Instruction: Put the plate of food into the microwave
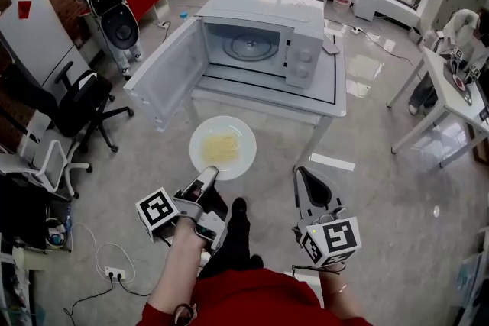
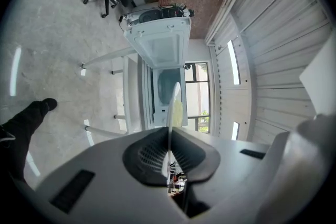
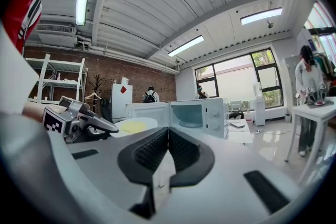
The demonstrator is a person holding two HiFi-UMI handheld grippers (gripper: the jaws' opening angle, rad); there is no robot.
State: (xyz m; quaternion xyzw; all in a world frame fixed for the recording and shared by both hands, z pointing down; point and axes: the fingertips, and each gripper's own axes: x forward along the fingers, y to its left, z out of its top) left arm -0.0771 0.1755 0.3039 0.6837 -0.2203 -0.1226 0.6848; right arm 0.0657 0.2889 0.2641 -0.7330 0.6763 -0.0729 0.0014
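Observation:
A white plate (image 1: 222, 147) with yellow food hangs in the air in front of the table, held by its near rim. My left gripper (image 1: 208, 175) is shut on that rim; in the left gripper view the plate (image 2: 174, 105) runs edge-on between the jaws of the left gripper (image 2: 169, 131). The white microwave (image 1: 263, 42) stands on the table beyond the plate, its door (image 1: 164, 74) swung wide open to the left and its glass turntable (image 1: 250, 47) showing. My right gripper (image 1: 306, 178) hovers right of the plate, shut on nothing. From the right gripper (image 3: 168, 131) I see the plate (image 3: 134, 126) and the microwave (image 3: 194, 114).
The white table (image 1: 328, 91) carries the microwave. Black office chairs (image 1: 76, 103) and a white chair (image 1: 46, 160) stand at the left. A second table (image 1: 451, 99) with a seated person is at the right. Cables and a power strip (image 1: 114, 272) lie on the floor.

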